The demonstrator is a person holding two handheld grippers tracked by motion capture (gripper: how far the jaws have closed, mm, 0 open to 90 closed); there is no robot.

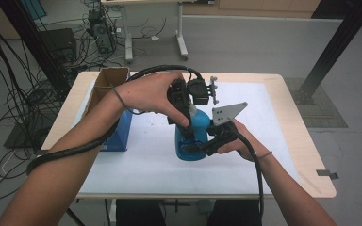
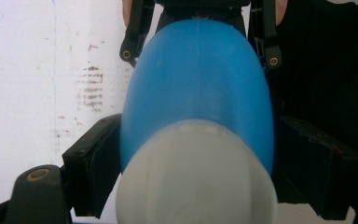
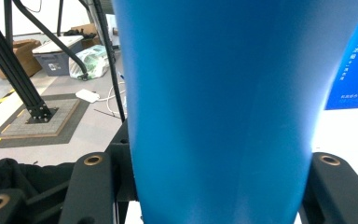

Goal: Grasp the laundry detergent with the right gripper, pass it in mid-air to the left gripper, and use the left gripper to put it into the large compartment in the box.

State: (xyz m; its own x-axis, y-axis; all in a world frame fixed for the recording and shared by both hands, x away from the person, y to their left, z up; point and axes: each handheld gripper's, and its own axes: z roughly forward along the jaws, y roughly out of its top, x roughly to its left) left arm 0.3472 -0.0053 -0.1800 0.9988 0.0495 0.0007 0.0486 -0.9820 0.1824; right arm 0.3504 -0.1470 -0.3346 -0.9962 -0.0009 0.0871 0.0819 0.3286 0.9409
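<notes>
Blue bottle (image 1: 188, 141) upright mid-table, clamped at its body by the right gripper (image 1: 206, 143); left gripper (image 1: 183, 123) above, jaws flanking its white cap (image 2: 196, 177), contact unclear; white table (image 1: 273, 136) bare rightward.

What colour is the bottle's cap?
White, on the blue plastic bottle; its white cap shows best in the left gripper view.

Even, bright light; close-up gripper views soft, slightly blurred.
</notes>
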